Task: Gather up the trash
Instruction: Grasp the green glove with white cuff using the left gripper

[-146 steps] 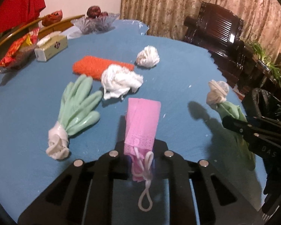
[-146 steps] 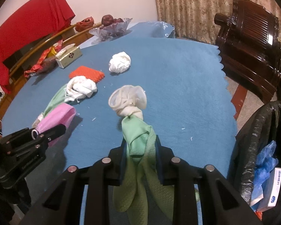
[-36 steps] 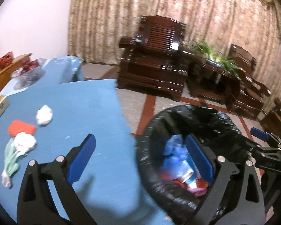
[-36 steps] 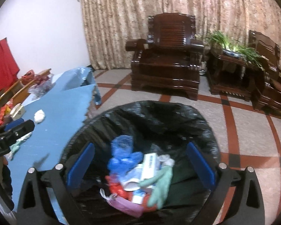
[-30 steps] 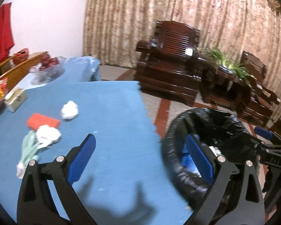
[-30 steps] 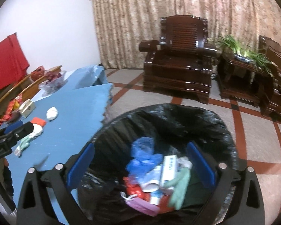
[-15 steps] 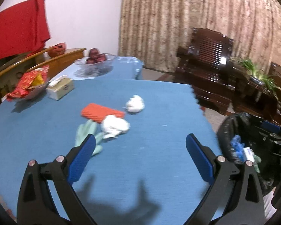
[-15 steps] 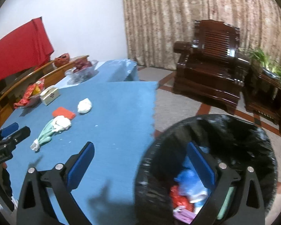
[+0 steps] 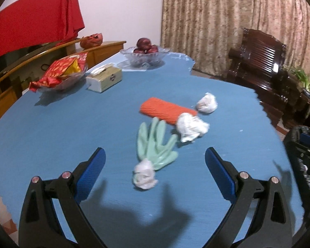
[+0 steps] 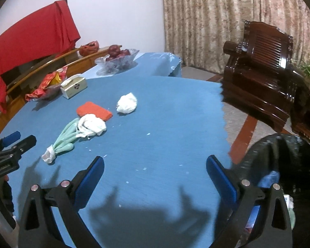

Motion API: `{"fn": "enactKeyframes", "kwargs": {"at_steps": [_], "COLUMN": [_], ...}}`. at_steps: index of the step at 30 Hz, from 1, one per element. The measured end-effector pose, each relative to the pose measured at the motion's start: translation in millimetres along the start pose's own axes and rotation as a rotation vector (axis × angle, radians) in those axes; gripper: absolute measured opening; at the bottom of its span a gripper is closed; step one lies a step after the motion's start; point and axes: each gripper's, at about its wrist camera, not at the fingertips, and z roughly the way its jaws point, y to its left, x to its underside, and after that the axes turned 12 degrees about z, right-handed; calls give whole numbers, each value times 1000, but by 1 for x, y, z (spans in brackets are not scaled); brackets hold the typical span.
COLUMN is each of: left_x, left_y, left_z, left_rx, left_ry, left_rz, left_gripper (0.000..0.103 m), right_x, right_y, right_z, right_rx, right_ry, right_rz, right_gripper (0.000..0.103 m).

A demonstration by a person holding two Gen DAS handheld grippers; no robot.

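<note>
Both tools are empty and spread wide: the left gripper [image 9: 155, 165] hangs over the round table covered in blue cloth [image 9: 72, 128], its blue-padded fingers [image 9: 91, 169] framing the pale green rubber glove with a rolled white cuff [image 9: 155, 144], while the right gripper [image 10: 155, 175] points across the near edge of the same table, with the bin lined with a black plastic bag [image 10: 279, 159] at its right. Four pieces of trash lie together near the middle of the cloth: the glove, a crumpled white tissue wad [image 9: 191, 127] touching its fingertips, a flat orange knitted cloth [image 9: 165, 111] just behind, and a smaller white paper ball [image 9: 206, 104] beside the cloth's far end. All look light and soft, so they should squash easily and give little resistance. The glove is limp and probably a bit slick (rubber tends to slide between pads), so its bunched cuff, the thickest part, seems the surest hold; the tissue wads can be pinched anywhere across their bulk. The orange cloth lies flat, so a pinch at one raised edge would likely work best.
</note>
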Motion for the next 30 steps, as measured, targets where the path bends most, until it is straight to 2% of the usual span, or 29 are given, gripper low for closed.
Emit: {"fn": "enactKeyframes", "kwargs": {"at_steps": [10,21,24,27,28,30], "left_x": [12,9,8,7,7,6], "left_y": [17,17,18,16,15,13], "left_z": [59,101,106,106,106,106], "left_rx": [17,76,93,117,129,143], "left_ry": [101,191,199,190,186,180], "left_rz": [-32,-64,-82,-85,-83,-84], "left_gripper": [94,83,75,61,53,46], "right_x": [6,3,2,1,1,0], "right_y": [21,27,30,34,37,40], "right_z": [41,64,69,72,74,76], "right_rx": [2,-1,-5,-11,-14,-19], "right_ry": [46,65,70,72,72,74], "right_rz": [-28,-43,-44,-53,-58,-62], "right_gripper": [97,97,97,97,97,97]}}
